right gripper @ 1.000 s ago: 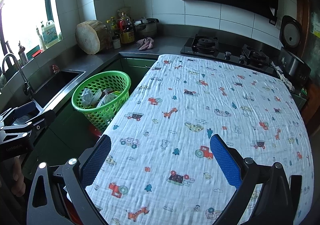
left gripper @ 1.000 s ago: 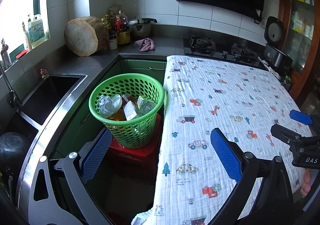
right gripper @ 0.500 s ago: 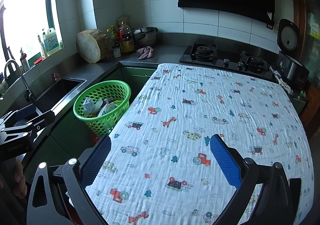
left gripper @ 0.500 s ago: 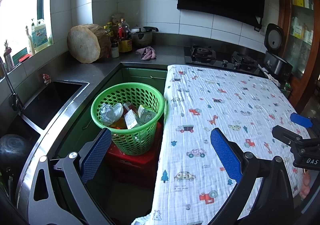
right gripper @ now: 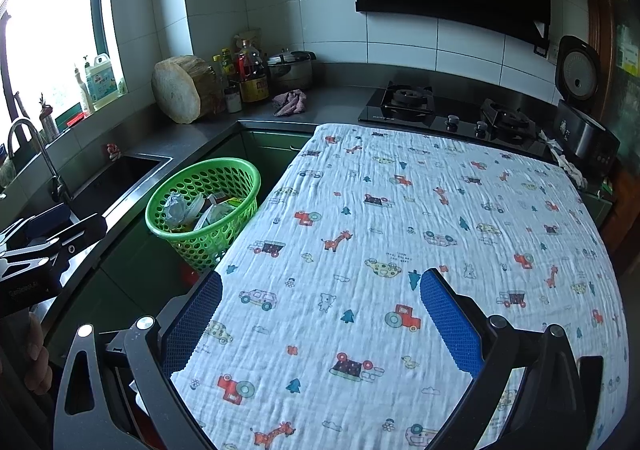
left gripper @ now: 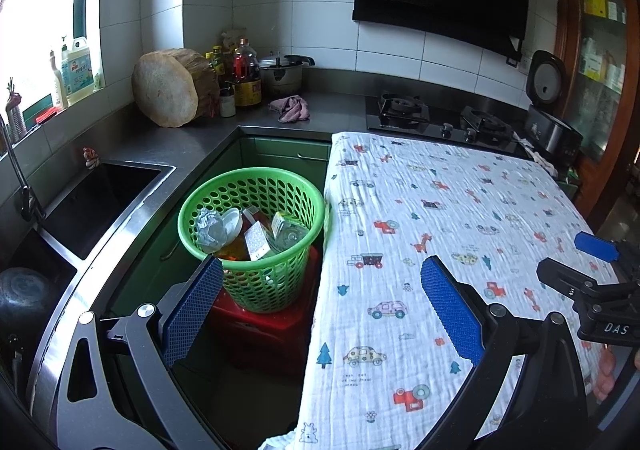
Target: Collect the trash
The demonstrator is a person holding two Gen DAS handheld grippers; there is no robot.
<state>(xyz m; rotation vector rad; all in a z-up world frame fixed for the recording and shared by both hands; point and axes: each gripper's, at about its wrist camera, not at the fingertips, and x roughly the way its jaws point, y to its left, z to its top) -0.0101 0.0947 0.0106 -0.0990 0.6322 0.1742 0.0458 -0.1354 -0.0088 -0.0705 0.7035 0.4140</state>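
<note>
A green perforated basket [left gripper: 256, 274] stands on a red stool [left gripper: 264, 326] left of the cloth-covered table [left gripper: 460, 218]. It holds crumpled paper [left gripper: 210, 228], cartons and other trash. The basket also shows in the right wrist view [right gripper: 200, 244]. My left gripper [left gripper: 320, 290] is open and empty, held above and in front of the basket and the table's left edge. My right gripper [right gripper: 320, 304] is open and empty above the table's near part. The right gripper also shows at the right edge of the left wrist view [left gripper: 592, 274], and the left gripper at the left edge of the right wrist view [right gripper: 48, 246].
A steel counter with a sink [left gripper: 96, 198] runs along the left. At the back corner stand a round wooden block [left gripper: 168, 90], bottles, a pot [left gripper: 282, 74] and a pink rag [left gripper: 290, 108]. A gas hob [left gripper: 440, 118] and rice cooker [left gripper: 550, 118] sit behind the table.
Both grippers have lifted and pulled back slightly, so the basket and table sit a little lower and farther in view. Both stay open and empty.
</note>
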